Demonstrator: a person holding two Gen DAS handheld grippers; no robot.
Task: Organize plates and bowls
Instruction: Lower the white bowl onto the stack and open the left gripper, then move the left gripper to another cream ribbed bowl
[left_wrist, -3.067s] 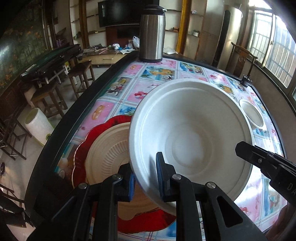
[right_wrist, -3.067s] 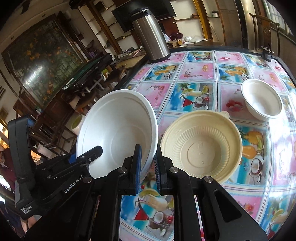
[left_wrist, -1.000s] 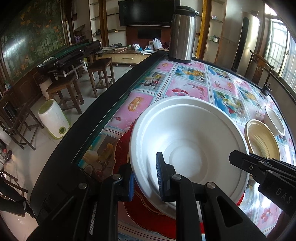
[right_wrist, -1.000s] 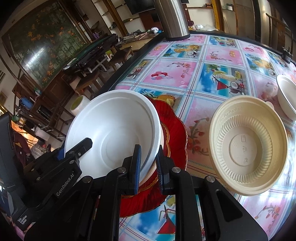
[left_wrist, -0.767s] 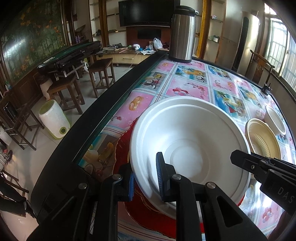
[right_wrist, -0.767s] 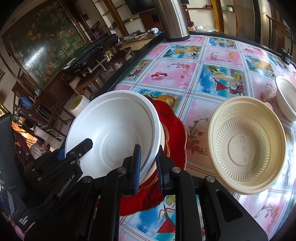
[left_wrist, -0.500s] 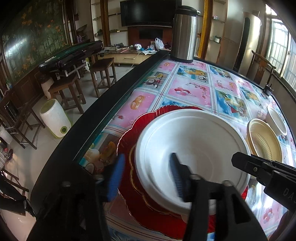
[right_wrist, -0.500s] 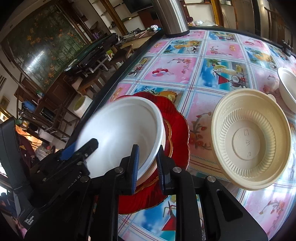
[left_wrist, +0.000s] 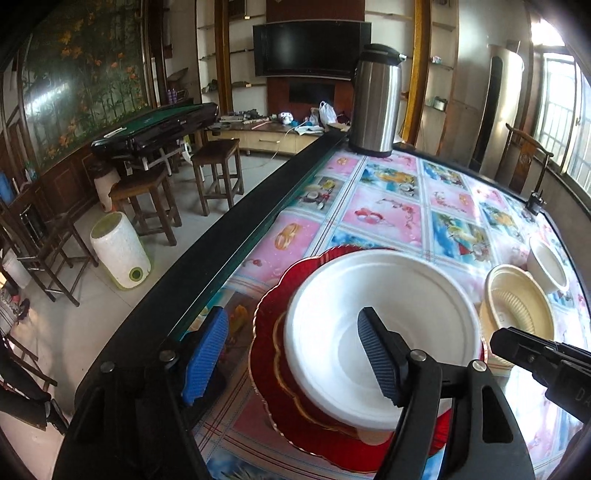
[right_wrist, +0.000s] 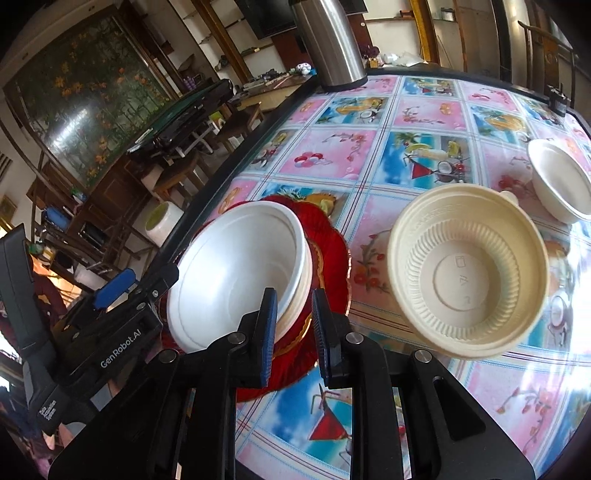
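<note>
A large white bowl (left_wrist: 380, 325) sits nested on a cream plate inside a red scalloped plate (left_wrist: 273, 332) near the table's left edge. My left gripper (left_wrist: 291, 354) is open wide, its fingers on either side of the bowl's near rim, holding nothing. In the right wrist view the same white bowl (right_wrist: 236, 273) rests on the red plate (right_wrist: 332, 266). My right gripper (right_wrist: 293, 325) is open a little around the bowl's near rim, not clamped on it. A cream ribbed bowl (right_wrist: 469, 273) and a small white bowl (right_wrist: 561, 181) stand to the right.
A steel thermos (left_wrist: 375, 99) stands at the table's far end. The table's dark raised edge (left_wrist: 236, 243) runs along the left, with stools and a white bin (left_wrist: 120, 251) on the floor beyond. A small black clamp (left_wrist: 535, 201) sits at the far right rim.
Both grippers carried the white bowl onto the plate stack and set it down. The left gripper then opened wide and the right one loosened its hold on the rim.
</note>
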